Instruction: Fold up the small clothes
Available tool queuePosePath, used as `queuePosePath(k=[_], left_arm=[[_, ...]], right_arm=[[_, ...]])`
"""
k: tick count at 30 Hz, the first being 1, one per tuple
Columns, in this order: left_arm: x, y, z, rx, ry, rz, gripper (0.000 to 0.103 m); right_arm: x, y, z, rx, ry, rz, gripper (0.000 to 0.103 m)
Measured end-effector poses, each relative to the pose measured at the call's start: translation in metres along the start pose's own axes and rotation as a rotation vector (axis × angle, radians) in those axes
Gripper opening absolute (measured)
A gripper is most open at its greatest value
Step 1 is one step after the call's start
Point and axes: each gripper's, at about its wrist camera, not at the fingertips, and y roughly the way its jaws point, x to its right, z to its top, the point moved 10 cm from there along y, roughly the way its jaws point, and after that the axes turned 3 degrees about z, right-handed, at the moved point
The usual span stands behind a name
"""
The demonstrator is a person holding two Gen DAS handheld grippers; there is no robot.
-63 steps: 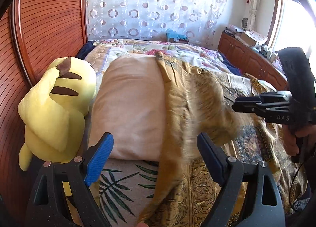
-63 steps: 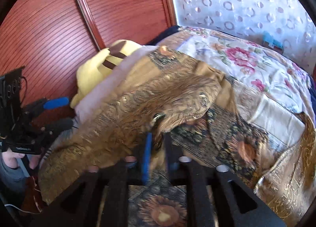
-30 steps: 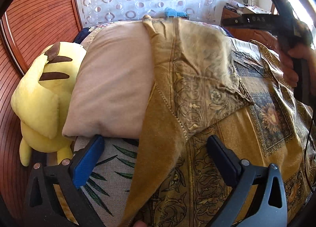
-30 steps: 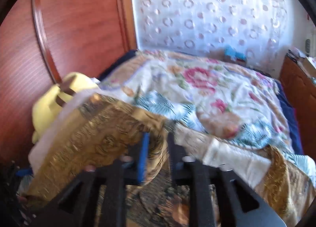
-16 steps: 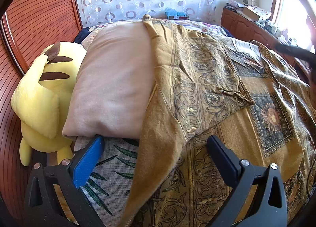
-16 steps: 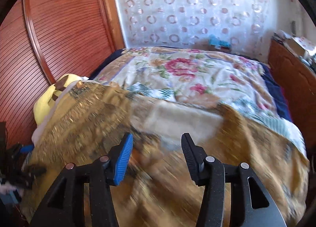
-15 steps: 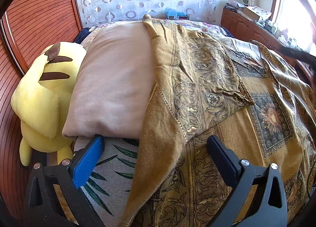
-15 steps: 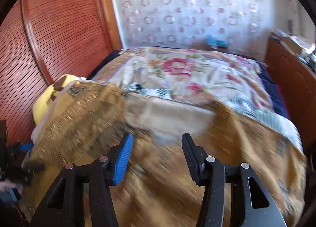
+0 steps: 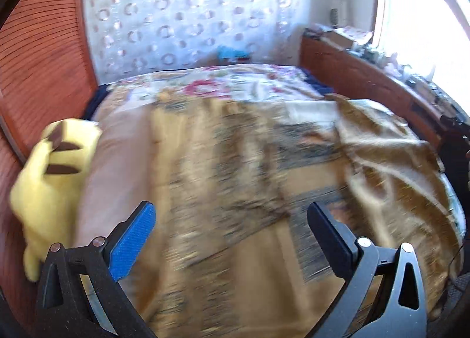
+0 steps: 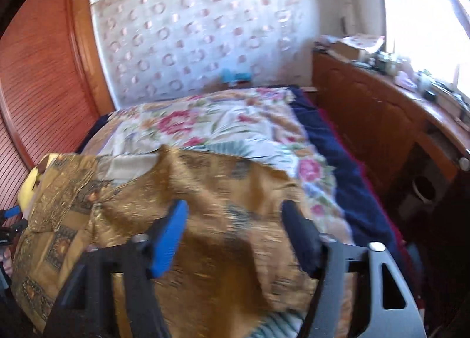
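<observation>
The gold patterned cloth [image 9: 235, 185] lies spread over the near part of the bed [image 9: 241, 79], covering it from the pillow side across to the bed's right edge; much of it is motion-blurred, so its folds are hard to read, though a rumpled, paler stretch sits toward the right edge. The left claw [image 9: 230, 232] hangs above the cloth with its 2 fingers set wide apart and nothing between them. The right claw [image 10: 235, 232] is also spread wide and empty, hovering over the cloth's right portion [image 10: 205, 205], whose far edge lies across the floral bedspread [image 10: 223, 123]. A beige pillow [image 9: 117, 161] rests along the bed's left edge, partly under the cloth, and a yellow plush toy [image 9: 50, 179] sits just beside it against the reddish wooden panel [image 9: 38, 58]. A dark blue sheet [image 10: 346, 176] shows along the bed's right edge, next to a wooden cabinet [image 10: 382, 114]. A curtain with ring patterns [image 10: 199, 38] hangs beyond the bed's far end.
</observation>
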Motion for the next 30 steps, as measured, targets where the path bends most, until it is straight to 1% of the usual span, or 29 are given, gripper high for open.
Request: queuePosePath(k=[2,3,6,8,10,11,14,16,18,21,22,23,25,28,30], left_arm=[[0.025,0.007,0.006,-0.002,0.007,-0.051,0.103],[0.041,0.013,0.008,-0.01,0.014,-0.076,0.103],[0.074,0.027,0.011,-0.038,0.042,-0.112,0.103],[0.096,0.034,0.012,-0.057,0.073,-0.122,0.103],[0.115,0.04,0.012,-0.074,0.108,-0.127,0.103],[0.123,0.043,0.012,-0.082,0.122,-0.131,0.103],[0.141,0.051,0.01,-0.11,0.145,-0.138,0.103],[0.148,0.055,0.008,-0.127,0.155,-0.141,0.103],[0.151,0.058,0.006,-0.142,0.163,-0.141,0.103],[0.156,0.064,0.002,-0.16,0.17,-0.136,0.103],[0.156,0.066,0.001,-0.167,0.169,-0.136,0.103],[0.156,0.068,-0.001,-0.174,0.168,-0.135,0.103],[0.155,0.073,-0.006,-0.197,0.166,-0.135,0.103],[0.16,0.076,-0.009,-0.182,0.206,-0.107,0.103],[0.161,0.076,-0.01,-0.181,0.203,-0.109,0.103]], right_arm=[[0.008,-0.014,-0.008,0.012,0.013,-0.015,0.078],[0.009,-0.015,-0.012,0.01,0.014,-0.024,0.078],[0.013,-0.008,-0.03,-0.027,0.018,-0.036,0.078],[0.025,-0.007,-0.041,-0.063,0.026,-0.056,0.078],[0.038,-0.002,-0.051,-0.104,0.062,-0.069,0.078],[0.046,0.0,-0.049,-0.119,0.08,-0.063,0.078],[0.051,0.012,-0.064,-0.168,0.127,-0.04,0.078],[0.05,0.018,-0.072,-0.193,0.144,-0.022,0.078],[0.051,0.026,-0.069,-0.212,0.173,0.015,0.077],[0.052,0.03,-0.072,-0.237,0.203,0.05,0.073],[0.05,0.032,-0.073,-0.25,0.209,0.062,0.069],[0.055,0.032,-0.074,-0.26,0.214,0.069,0.066],[0.054,0.036,-0.076,-0.284,0.221,0.084,0.063],[0.058,0.032,-0.074,-0.289,0.228,0.105,0.059],[0.068,0.024,-0.075,-0.293,0.226,0.112,0.055]])
